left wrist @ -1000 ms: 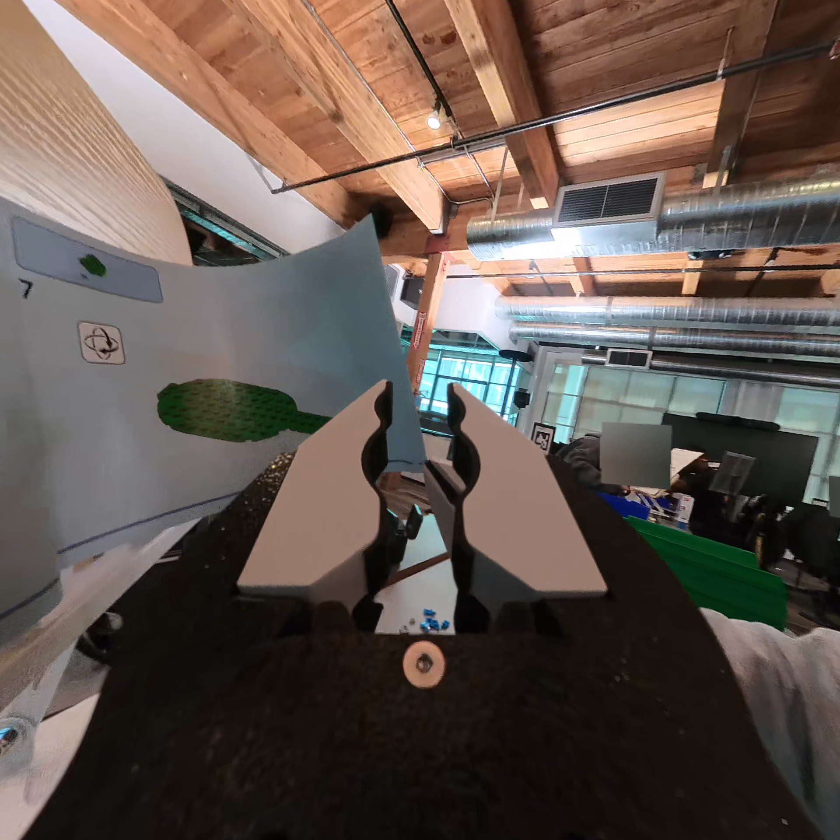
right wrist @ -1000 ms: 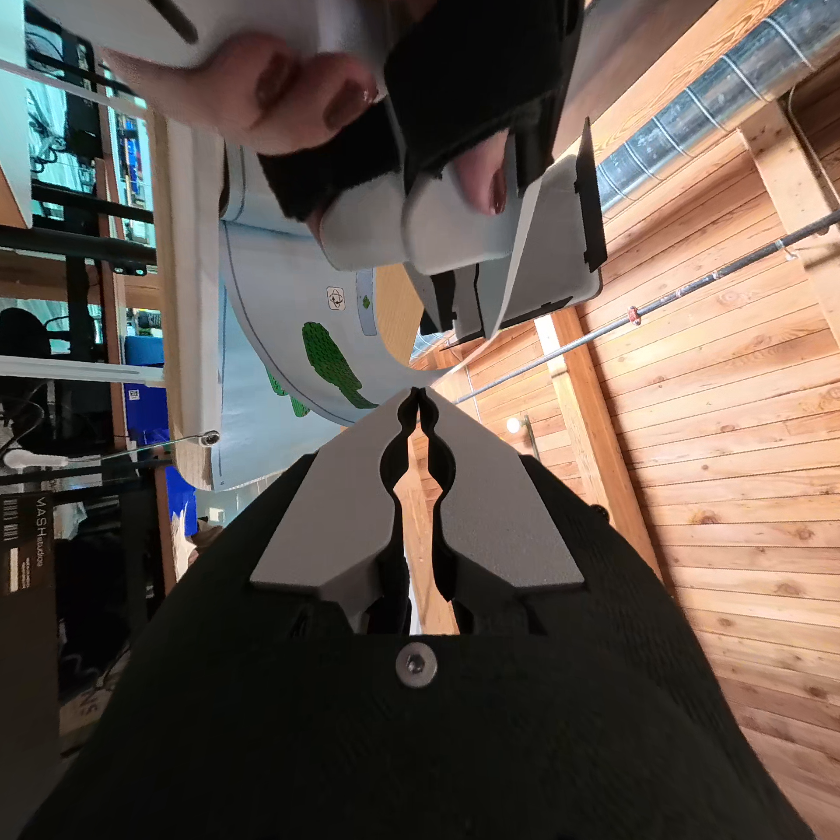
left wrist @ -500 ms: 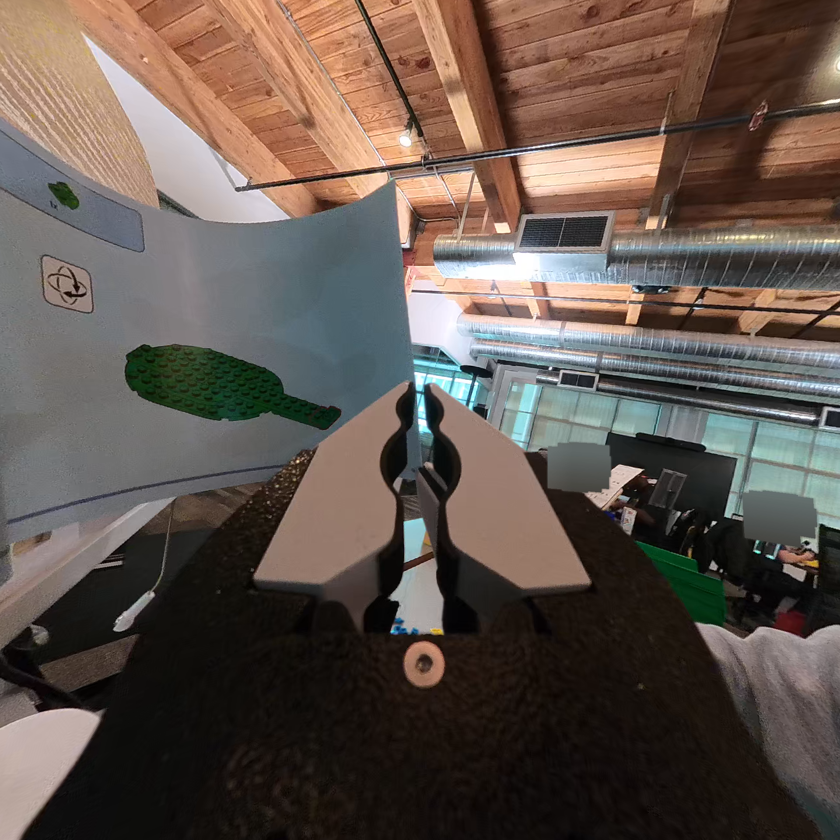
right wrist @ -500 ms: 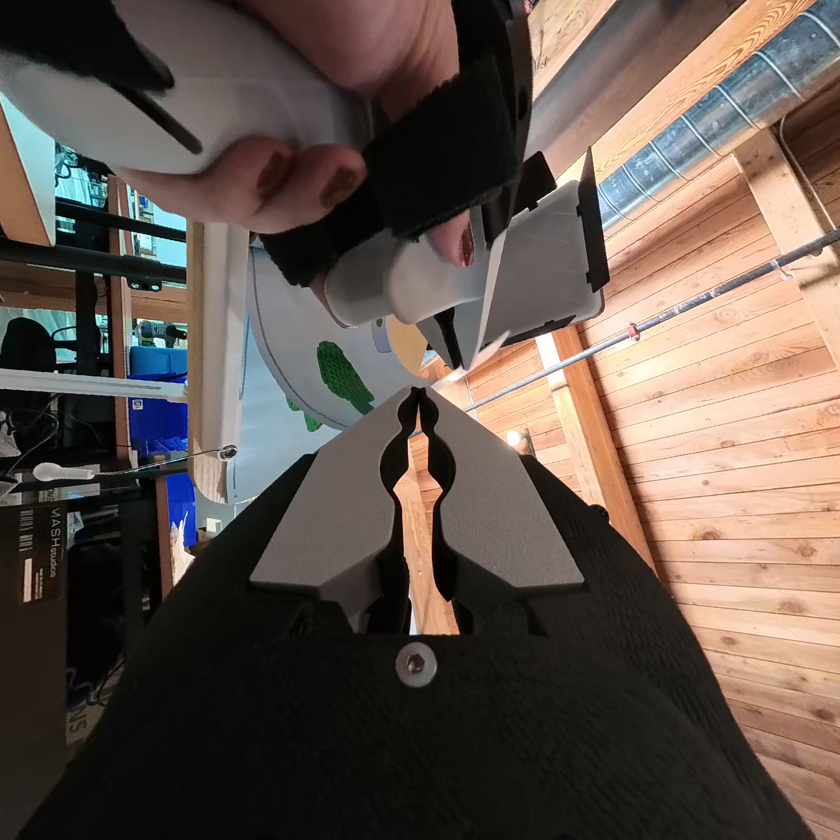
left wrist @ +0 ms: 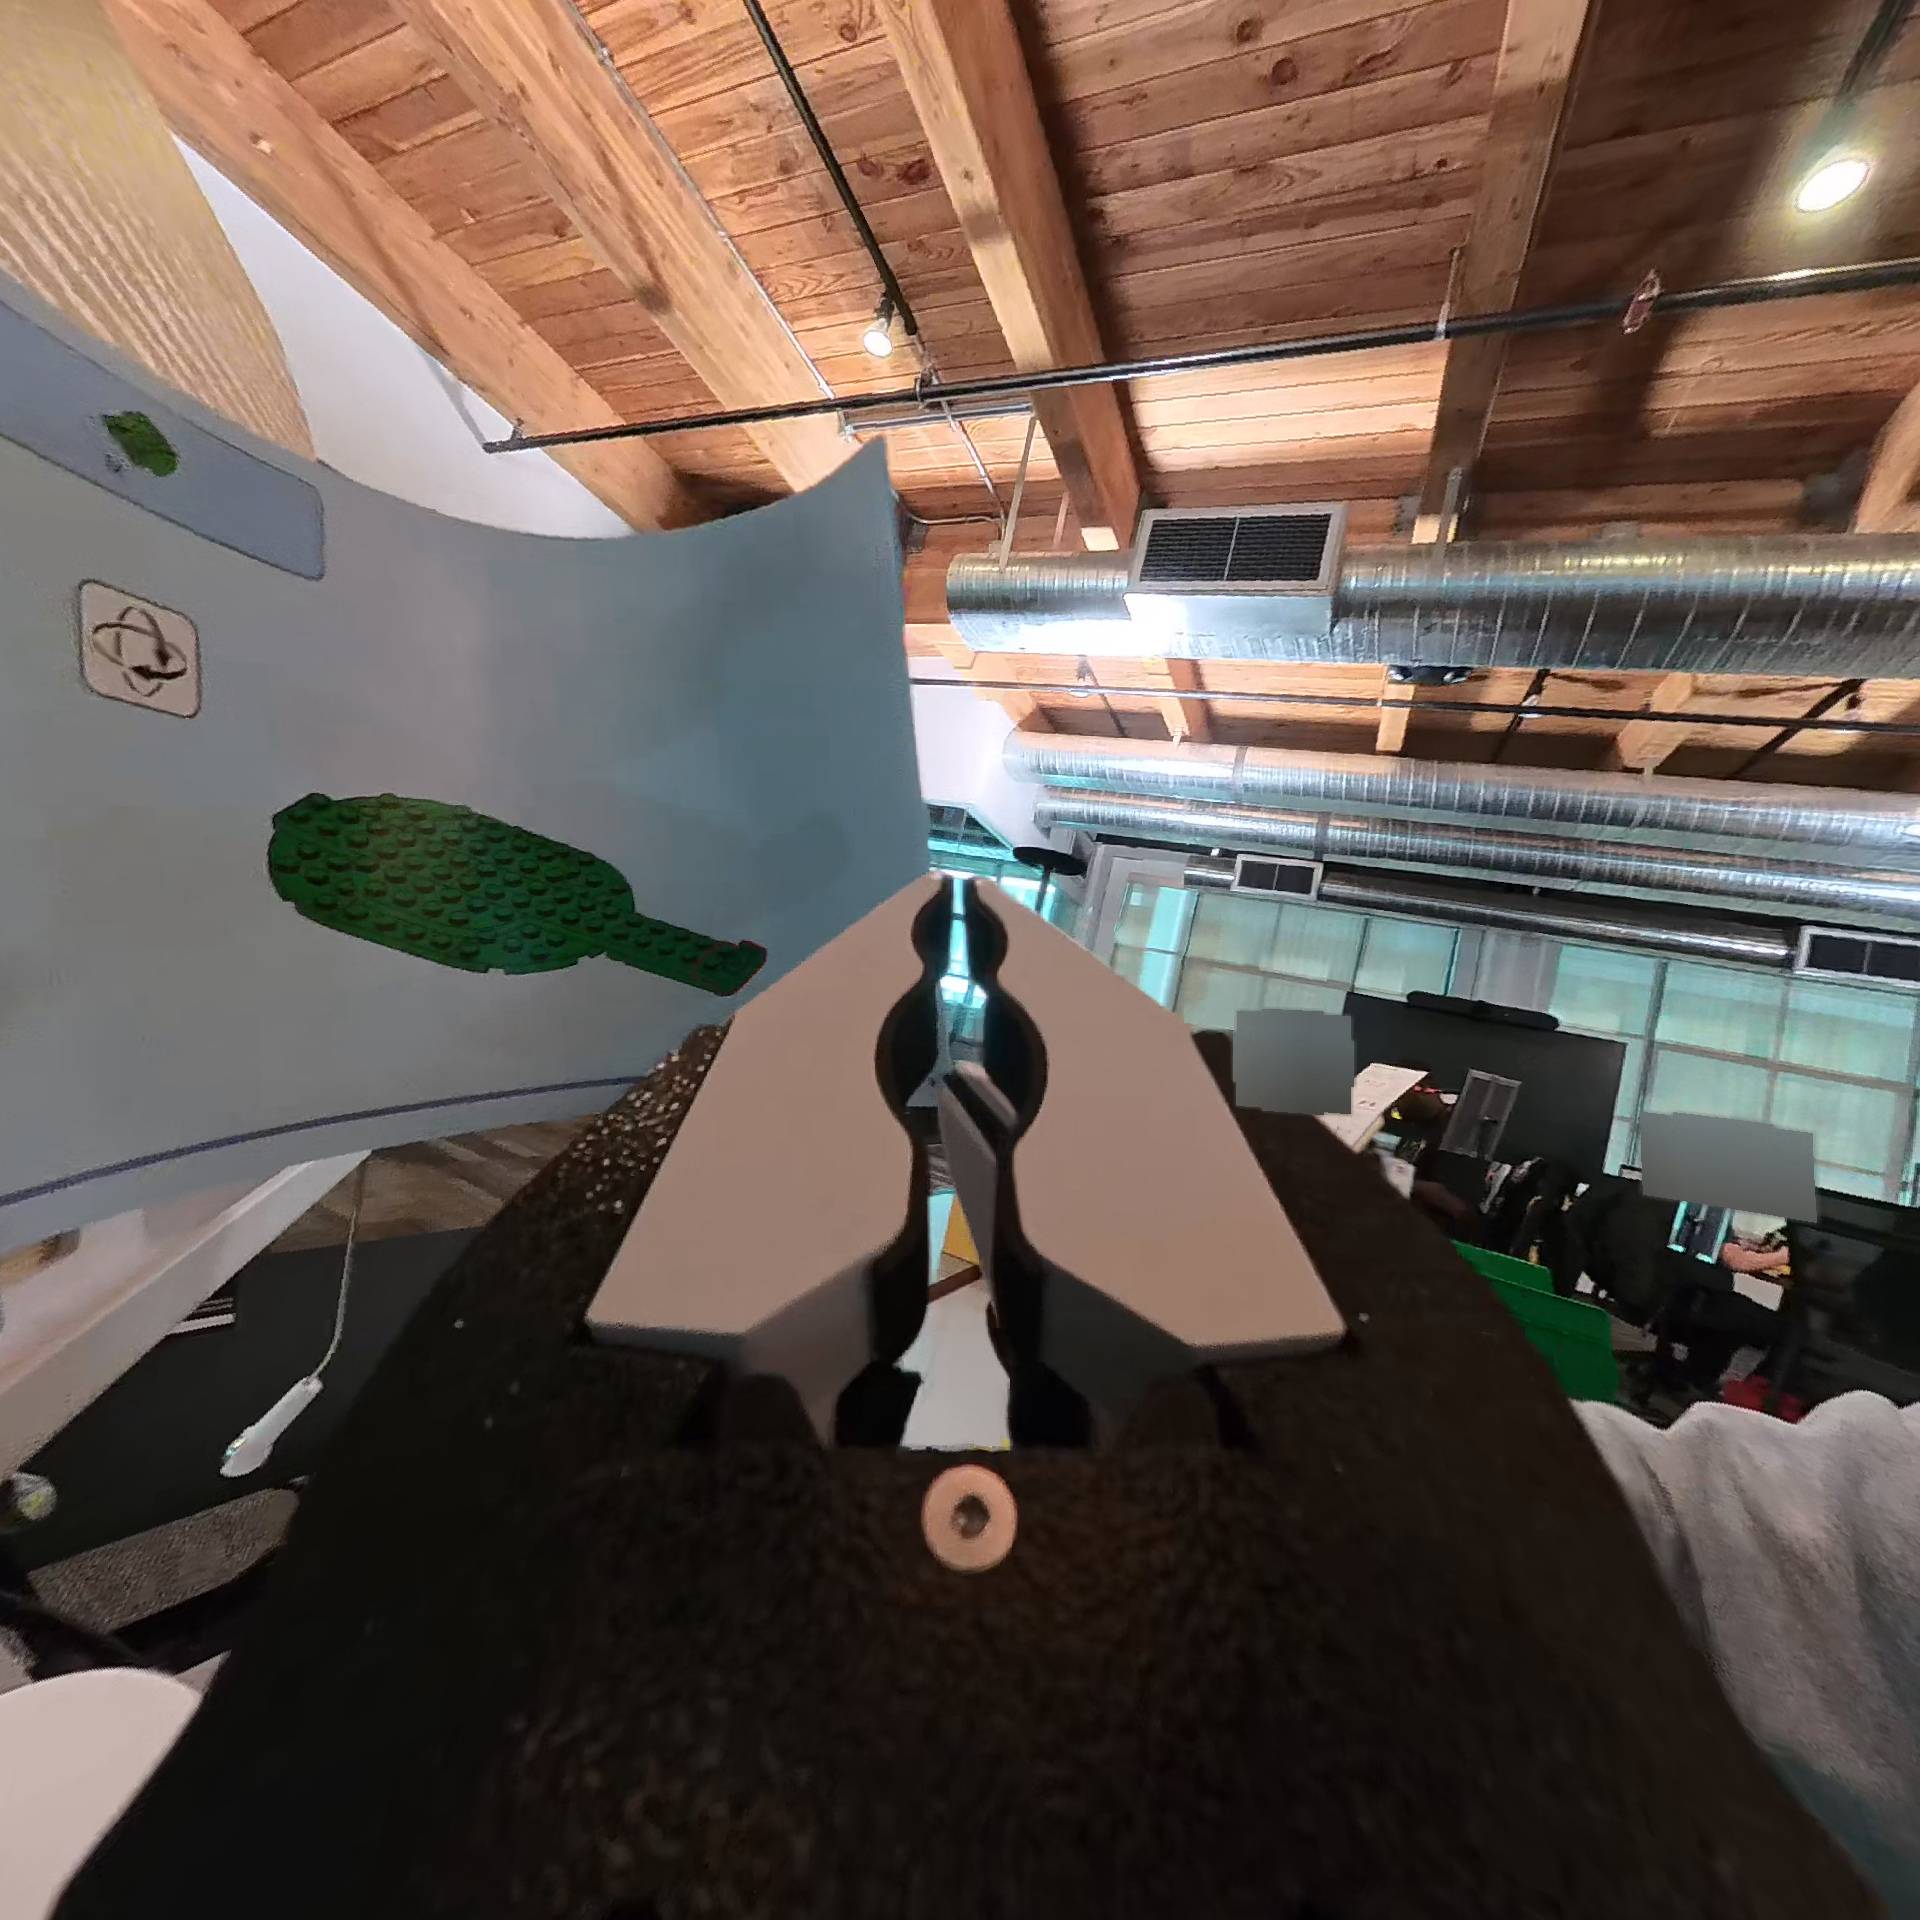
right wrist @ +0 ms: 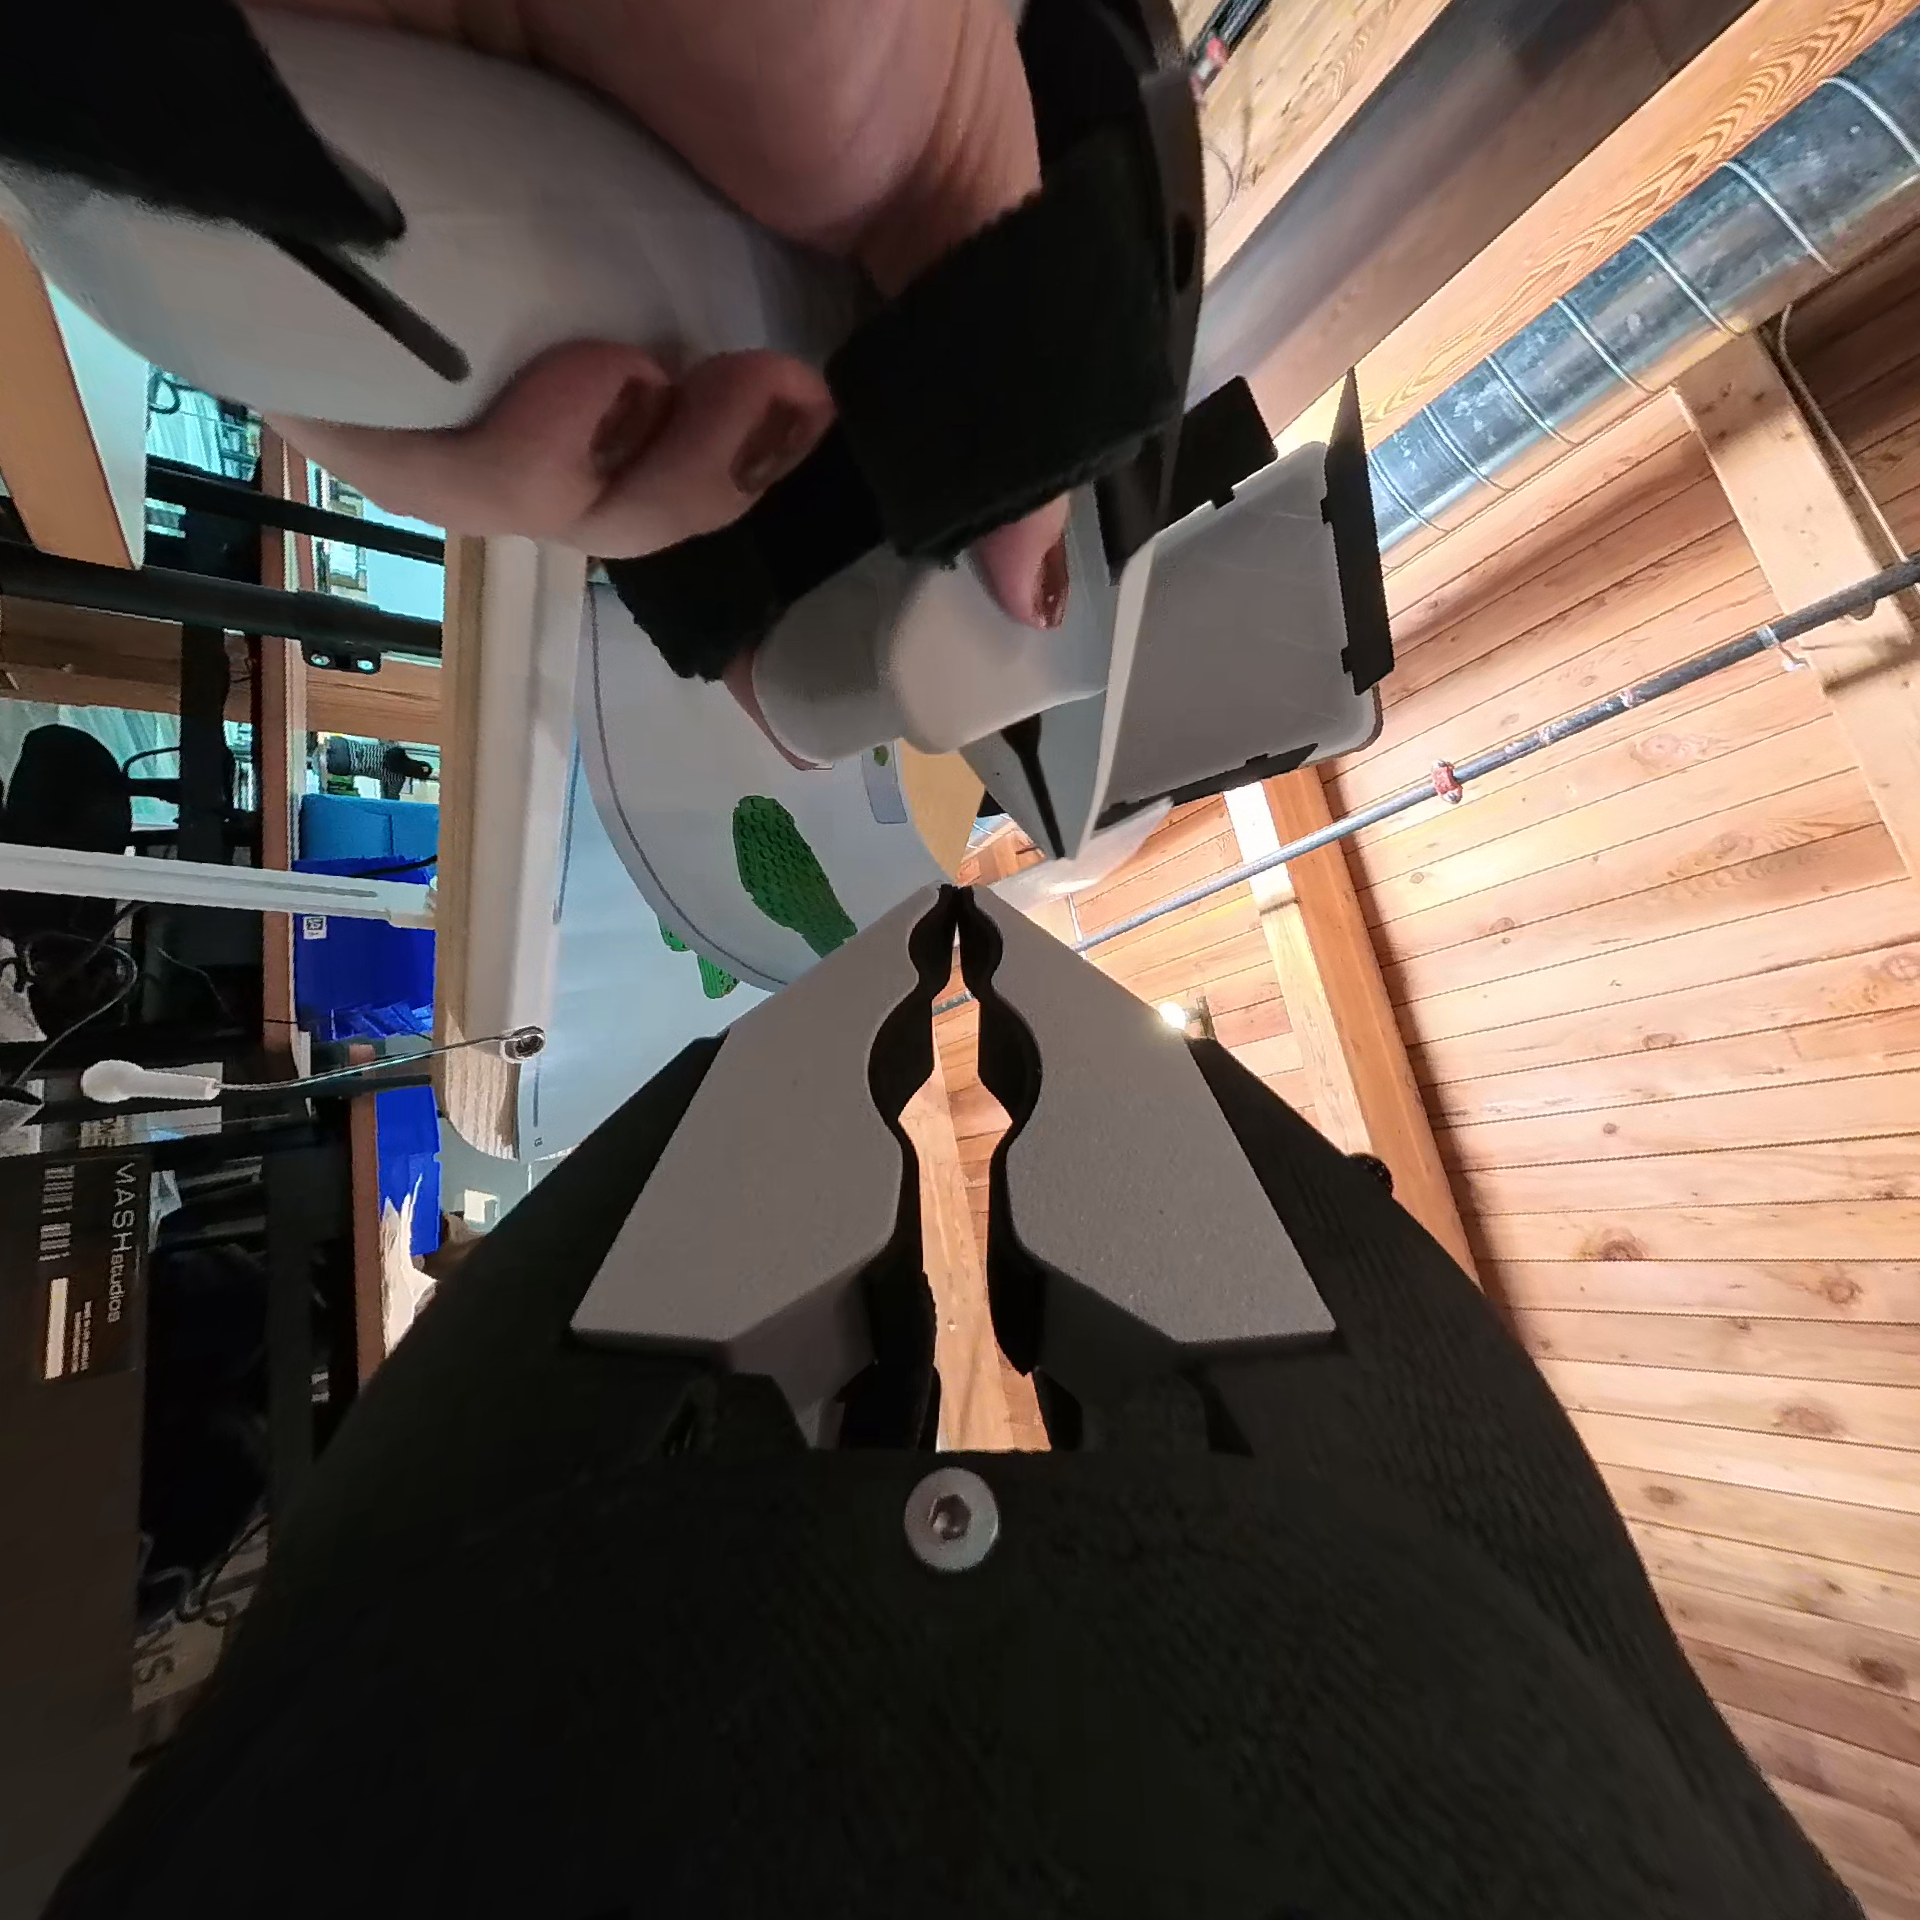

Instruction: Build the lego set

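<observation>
Pale blue paper is what it's all about: a curved page (left wrist: 520, 727) with a green studded plate (left wrist: 447, 894) printed on it is held up in the air, off to the left of the left tool (left wrist: 954, 883). That tool's jaws are seen closed right down, and the page's lower corner is pinched between them, with a thin strip of sheet showing through the slot further back. From the right wrist view the same pinch can be seen from the other side, with the left tool gripped by a strapped hand (right wrist: 831, 156) at the top of the view. The right tool (right wrist: 954, 891) is also closed tight, tips meeting just under the page's bent edge and just beside the left tool's tips; whether any paper is caught there can't be told. A grey sleeve (left wrist: 1766, 1558) is seen at lower right, and a wood ceiling (left wrist: 1247, 208) with silver ducts (left wrist: 1558, 603) is overhead.
</observation>
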`<action>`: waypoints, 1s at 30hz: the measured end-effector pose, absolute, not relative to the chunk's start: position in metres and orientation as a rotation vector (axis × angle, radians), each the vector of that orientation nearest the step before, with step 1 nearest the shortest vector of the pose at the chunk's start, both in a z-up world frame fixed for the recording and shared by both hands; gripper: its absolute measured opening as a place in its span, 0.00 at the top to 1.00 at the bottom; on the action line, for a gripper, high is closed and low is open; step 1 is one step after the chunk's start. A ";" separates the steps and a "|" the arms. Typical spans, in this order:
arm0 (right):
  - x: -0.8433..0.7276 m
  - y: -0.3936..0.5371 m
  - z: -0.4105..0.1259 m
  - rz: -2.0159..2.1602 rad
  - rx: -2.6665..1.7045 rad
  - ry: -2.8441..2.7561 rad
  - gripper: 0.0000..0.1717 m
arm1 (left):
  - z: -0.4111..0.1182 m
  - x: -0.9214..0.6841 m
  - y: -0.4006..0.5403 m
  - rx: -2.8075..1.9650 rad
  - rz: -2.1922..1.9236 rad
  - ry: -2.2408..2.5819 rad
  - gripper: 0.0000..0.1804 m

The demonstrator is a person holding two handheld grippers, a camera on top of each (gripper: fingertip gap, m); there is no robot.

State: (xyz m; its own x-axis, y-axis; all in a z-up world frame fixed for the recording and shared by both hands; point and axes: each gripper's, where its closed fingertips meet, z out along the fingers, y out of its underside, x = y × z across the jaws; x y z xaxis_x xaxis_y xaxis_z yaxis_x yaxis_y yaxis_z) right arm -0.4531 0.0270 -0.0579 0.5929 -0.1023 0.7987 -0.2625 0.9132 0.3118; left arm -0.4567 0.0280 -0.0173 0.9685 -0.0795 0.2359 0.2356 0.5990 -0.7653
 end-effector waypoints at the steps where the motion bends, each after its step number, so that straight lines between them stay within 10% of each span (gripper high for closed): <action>1: -0.453 0.027 -0.058 0.096 0.427 -0.940 1.00 | -0.018 -0.458 0.028 -0.916 -0.172 -0.189 1.00; 30: -0.452 0.021 -0.064 0.100 0.451 -0.963 1.00 | -0.023 -0.458 0.028 -0.906 -0.248 -0.181 1.00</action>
